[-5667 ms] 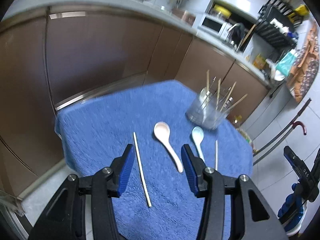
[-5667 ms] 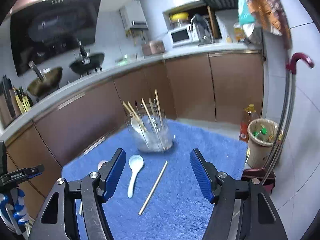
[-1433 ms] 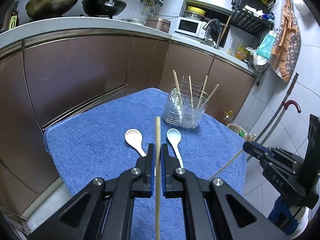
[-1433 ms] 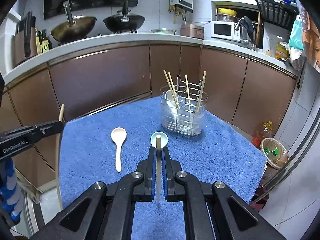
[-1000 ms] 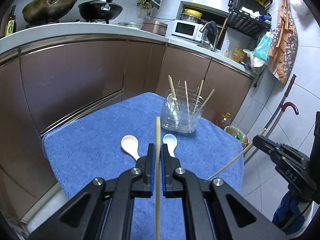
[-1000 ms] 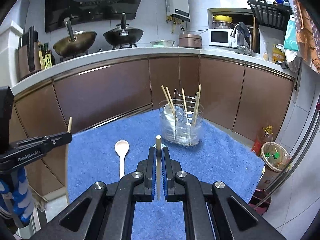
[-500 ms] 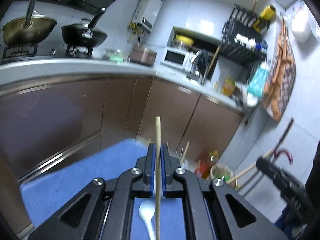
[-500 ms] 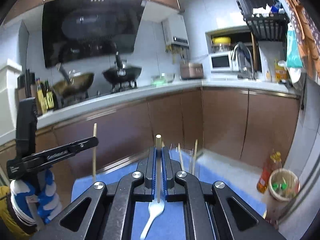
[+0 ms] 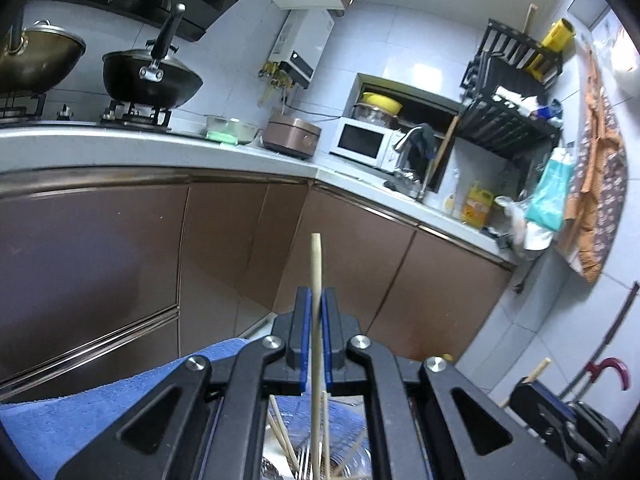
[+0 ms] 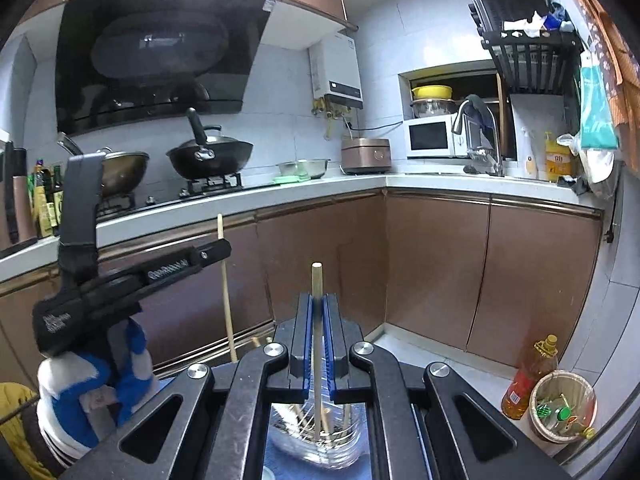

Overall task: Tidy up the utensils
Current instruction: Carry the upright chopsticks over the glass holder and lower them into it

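Holding chopsticks (image 9: 316,320) above holder (image 10: 316,436).

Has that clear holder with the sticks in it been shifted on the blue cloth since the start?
Cannot tell. The clear holder now shows only partly behind the right gripper, with too little blue cloth visible to judge.

Our left gripper (image 9: 315,304) points slightly below level, its blue pads (image 9: 305,336) clamped tight on a thin stick (image 9: 315,264) that stands upright toward 12 o'clock. Our right gripper (image 10: 317,312) matches it, jaws pinched on its own stick (image 10: 317,280). At 9 o'clock of the right view, our gloved left hand (image 10: 92,384) grips its tool's handle.
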Available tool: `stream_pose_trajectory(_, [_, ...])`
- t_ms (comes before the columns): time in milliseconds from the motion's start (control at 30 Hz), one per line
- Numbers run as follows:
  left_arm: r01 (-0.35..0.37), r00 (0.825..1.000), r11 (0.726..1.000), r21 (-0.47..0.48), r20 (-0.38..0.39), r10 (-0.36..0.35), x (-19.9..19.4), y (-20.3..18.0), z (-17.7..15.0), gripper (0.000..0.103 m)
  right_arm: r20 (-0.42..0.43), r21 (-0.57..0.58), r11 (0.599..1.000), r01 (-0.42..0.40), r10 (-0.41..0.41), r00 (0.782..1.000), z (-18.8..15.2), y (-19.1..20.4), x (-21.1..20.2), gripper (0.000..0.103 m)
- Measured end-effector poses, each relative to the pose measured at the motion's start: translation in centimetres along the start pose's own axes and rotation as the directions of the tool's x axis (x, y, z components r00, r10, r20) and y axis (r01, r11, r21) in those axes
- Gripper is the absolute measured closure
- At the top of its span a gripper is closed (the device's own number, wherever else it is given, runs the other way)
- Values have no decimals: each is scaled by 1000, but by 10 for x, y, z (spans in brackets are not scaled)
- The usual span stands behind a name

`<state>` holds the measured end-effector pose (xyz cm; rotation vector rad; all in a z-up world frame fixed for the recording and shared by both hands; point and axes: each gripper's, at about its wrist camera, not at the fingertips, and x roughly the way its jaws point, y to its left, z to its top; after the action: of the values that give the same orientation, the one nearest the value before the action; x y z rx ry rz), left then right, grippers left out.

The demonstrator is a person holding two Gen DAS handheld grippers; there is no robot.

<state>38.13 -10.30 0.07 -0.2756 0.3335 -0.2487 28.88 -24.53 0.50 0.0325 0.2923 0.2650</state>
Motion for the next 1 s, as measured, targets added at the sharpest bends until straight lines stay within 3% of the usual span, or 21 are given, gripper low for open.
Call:
stream_pose_trajectory(167, [-23,999,999,-24,-38,22,33,10,-18,98,-8,30,999,-18,19,1000,-7,-9,15,97])
stream_pose_trajectory(500, [-23,999,999,-44,-46,21,43,23,-33,98,43,48,997,-55,53,998,7,-7,13,97])
stream_pose_trajectory(700, [-12,999,997,-72,-44,9,45,26,-38,98,78,6,1000,-5,4,997,11,-1,18,97])
stream_pose_trajectory(900, [-1,998,997,-77,-63,-4,51,28,-57,97,7,-9,1000,20,-20,1000,-20,0,47,97])
stream_pose_trajectory(1000, [13,998,999,-42,-67,-15,46,28,-65,89,-22,-1,1000,26,-26,999,-32,-4,49,85])
